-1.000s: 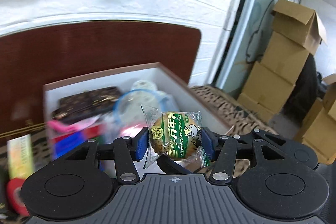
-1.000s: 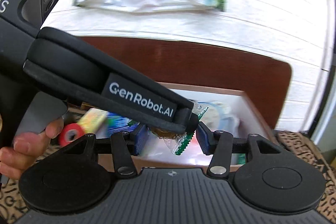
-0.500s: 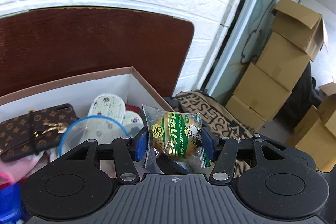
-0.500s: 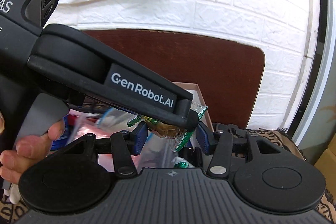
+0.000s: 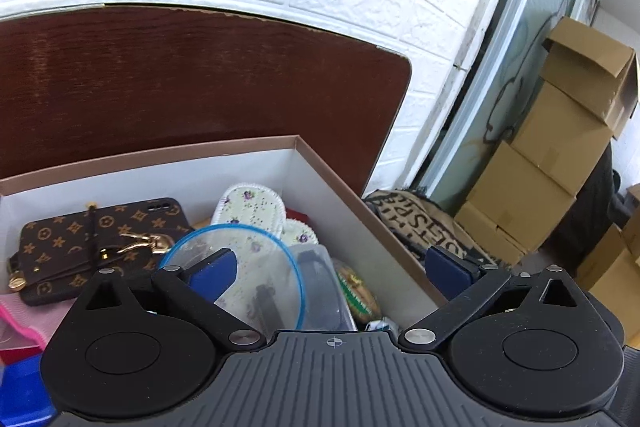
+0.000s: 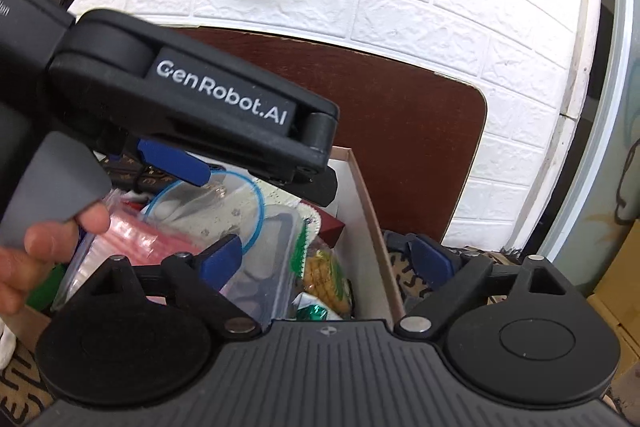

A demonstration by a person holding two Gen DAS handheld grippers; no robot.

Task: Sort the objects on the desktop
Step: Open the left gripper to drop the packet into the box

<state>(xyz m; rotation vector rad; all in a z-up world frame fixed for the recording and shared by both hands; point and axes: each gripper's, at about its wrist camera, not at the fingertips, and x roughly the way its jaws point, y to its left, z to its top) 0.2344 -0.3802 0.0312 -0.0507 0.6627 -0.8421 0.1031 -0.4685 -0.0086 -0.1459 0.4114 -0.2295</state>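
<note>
the left gripper (image 5: 332, 271) fingers are spread and empty above the box (image 5: 344, 187); the snack packet (image 6: 326, 277) lies inside, near its right wall. right gripper (image 6: 326, 259) fingers also released. next: fetch another item from the bench.
</note>
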